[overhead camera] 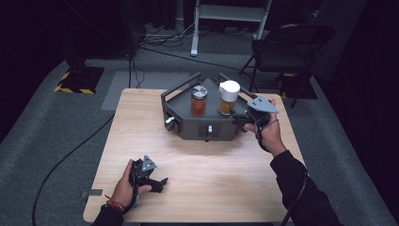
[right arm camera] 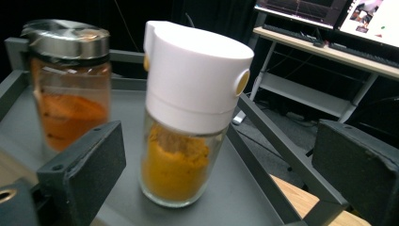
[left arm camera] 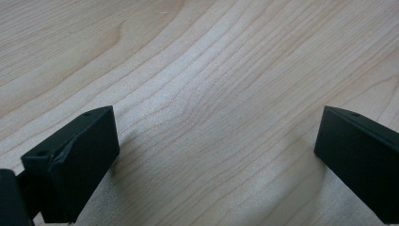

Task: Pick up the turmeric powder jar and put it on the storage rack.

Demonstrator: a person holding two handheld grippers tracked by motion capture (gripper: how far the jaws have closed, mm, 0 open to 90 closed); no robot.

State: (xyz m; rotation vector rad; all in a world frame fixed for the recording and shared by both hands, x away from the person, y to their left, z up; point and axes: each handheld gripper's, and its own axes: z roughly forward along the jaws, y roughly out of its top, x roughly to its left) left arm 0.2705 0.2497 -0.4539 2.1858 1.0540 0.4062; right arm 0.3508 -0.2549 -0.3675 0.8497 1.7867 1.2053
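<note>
The right tool (overhead camera: pixel 241 120) is up at the near right corner of a grey tray (overhead camera: pixel 181 106) that sits on the wooden counter (overhead camera: pixel 216 179). In the right gripper view its two black jaws stand wide apart and hold nothing. Right between them, a little way in front, stands a glass jar with a white cap (right arm camera: pixel 190 117). The jar has yellow powder in it and stands straight up on the tray floor. Neither jaw touches the jar. To the left of that jar, past the left jaw, stands a second jar with a shiny metal lid (right arm camera: pixel 68 82). It holds orange-red powder. The two jars stand near each other but do not touch.

The left tool (overhead camera: pixel 157 181) is low over the counter, well apart from the tray and both jars. In the left gripper view its jaws are also wide apart, with bare wood between them. It holds nothing. A hand (overhead camera: pixel 123 188) grips that tool from behind, and another hand (overhead camera: pixel 269 132) grips the right tool.
</note>
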